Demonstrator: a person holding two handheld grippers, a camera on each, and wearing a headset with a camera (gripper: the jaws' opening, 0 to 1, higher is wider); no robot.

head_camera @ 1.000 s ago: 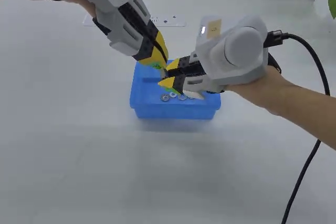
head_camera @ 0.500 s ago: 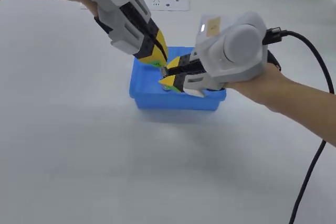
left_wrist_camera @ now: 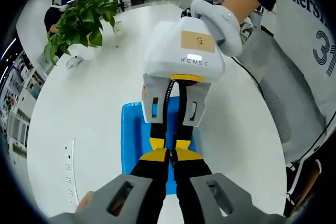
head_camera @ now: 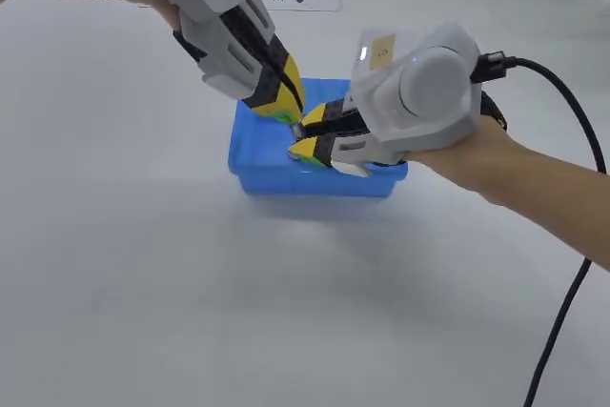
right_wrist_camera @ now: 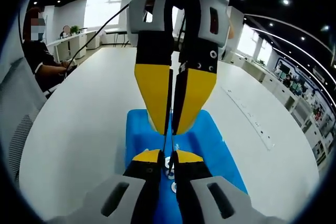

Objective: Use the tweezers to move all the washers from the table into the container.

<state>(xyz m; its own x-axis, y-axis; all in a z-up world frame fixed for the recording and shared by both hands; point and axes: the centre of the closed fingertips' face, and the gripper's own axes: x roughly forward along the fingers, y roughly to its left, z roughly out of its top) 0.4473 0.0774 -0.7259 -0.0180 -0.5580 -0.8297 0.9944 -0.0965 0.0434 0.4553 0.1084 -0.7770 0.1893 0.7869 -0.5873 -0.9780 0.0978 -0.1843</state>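
Lying in the bottom of the container (right_wrist_camera: 215,150), at least two washers (right_wrist_camera: 169,164) showed in the right gripper view, just past that gripper's own tips. The container, blue and open-topped, stood on the surface (head_camera: 143,264). A thin dark strip, which I took for the tweezers (right_wrist_camera: 170,103), ran down between the yellow pads of the left gripper (head_camera: 286,110) toward the washers. The left gripper's jaws were all but closed, pinching that strip. The right gripper (head_camera: 303,140) faced it from the other side, tip to tip with it over the container. Its jaws stood close together too, but I could not tell whether they gripped the tweezers or only flanked them. A hand (head_camera: 477,154) carried it.

The step in hand looked like the drop-off, with the tweezers over the container and washers below them. Whether a washer sat in the tweezer tips was too small to tell. The next move would call for easing the squeeze so that anything held falls inside the walls. Both grippers would then need to lift clear of the rim before going after any washer left on the surface.
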